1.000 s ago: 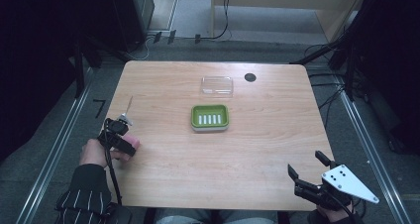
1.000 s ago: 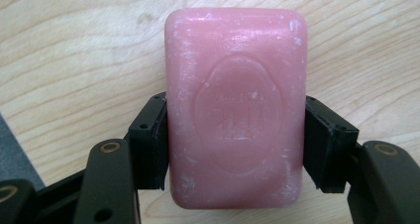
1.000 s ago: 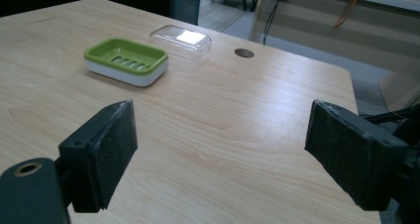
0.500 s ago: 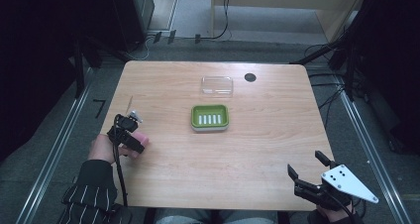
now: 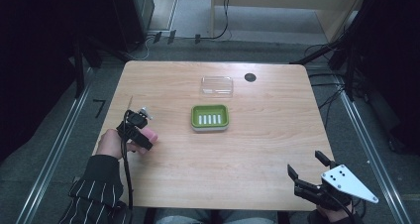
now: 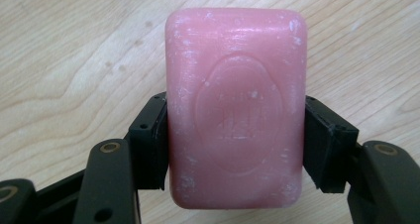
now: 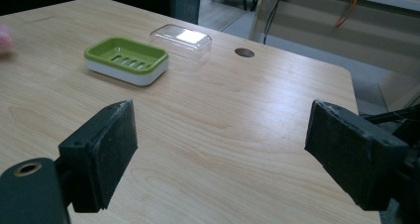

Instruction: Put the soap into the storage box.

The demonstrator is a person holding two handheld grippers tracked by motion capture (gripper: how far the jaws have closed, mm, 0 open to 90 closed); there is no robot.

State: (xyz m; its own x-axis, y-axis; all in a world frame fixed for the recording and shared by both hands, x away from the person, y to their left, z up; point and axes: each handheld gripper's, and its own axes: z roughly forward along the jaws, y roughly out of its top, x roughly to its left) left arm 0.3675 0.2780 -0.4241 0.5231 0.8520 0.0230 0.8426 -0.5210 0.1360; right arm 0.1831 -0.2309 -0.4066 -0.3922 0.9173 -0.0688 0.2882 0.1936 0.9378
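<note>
A pink bar of soap is clamped between the two black jaws of my left gripper, just above the wooden table. In the high view that gripper is over the table's left part with the soap peeking out at its tip. A green soap dish with a slotted bottom sits at the table's middle, to the right of the soap. My right gripper hovers at the front right corner, jaws wide open and nothing between them. The right gripper view shows the green dish ahead at the left.
A clear plastic lid lies behind the dish, next to a dark round hole in the tabletop. The wooden table ends close under my right gripper. Dark floor and metal rails surround the table.
My left hand has carried the soap to the right and a bit forward, toward the green dish. The right gripper has stayed where it was.
</note>
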